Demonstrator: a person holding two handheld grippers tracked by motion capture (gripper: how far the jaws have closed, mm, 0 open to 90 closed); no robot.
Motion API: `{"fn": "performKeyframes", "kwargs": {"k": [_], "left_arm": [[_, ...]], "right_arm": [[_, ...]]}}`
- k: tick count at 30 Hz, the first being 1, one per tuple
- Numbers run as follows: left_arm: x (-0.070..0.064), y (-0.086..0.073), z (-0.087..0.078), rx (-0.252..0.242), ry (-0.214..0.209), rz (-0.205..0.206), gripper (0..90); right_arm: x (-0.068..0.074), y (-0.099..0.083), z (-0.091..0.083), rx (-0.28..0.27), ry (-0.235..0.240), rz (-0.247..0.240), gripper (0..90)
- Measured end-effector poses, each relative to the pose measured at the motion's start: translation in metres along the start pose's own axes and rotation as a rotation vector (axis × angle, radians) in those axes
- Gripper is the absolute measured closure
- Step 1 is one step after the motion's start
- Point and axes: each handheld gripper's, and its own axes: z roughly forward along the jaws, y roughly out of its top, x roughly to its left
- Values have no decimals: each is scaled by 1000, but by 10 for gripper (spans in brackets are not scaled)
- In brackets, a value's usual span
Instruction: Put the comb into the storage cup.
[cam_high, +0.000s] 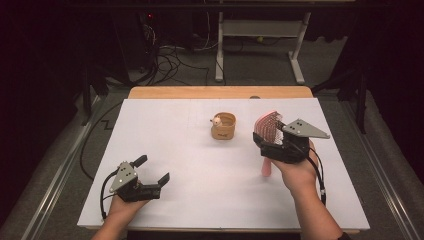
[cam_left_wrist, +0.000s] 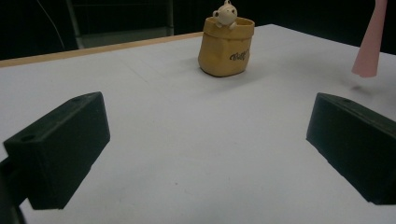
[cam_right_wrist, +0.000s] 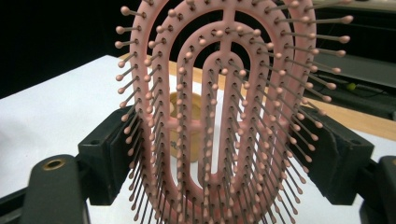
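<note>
Left gripper (cam_high: 151, 171) nearest, low at the near left of the white table (cam_high: 200, 200), jaws spread wide with nothing between them. Right gripper (cam_high: 274, 141) raised at the right, jaws closed against the two edges of a pink hairbrush (cam_high: 266, 129), head upright, handle hanging toward the table. Small yellow pot (cam_high: 223, 126) with a figure on its rim stands farther back, apart from both. Judgement: carry the brush to the pot handle-down; keep the grip square on the head, since bristles may slip
</note>
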Motion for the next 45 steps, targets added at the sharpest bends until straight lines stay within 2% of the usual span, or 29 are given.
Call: {"fn": "performKeyframes", "kwargs": {"k": [9,13,22,45], "left_arm": [[0,-2,0,0,-3,-5,1],[1,-1,1,-10,-2,-20,1],[0,-1,1,-3,-2,-5,1],[0,-1,0,-4,-11,5,1]], "right_arm": [[2,6,2,-32,-13,-6,205],[3,7,3,-39,-9,-12,205],[5,12,7,-48,-7,-13,205],[11,52,13,-113,-16,-24,205]]}}
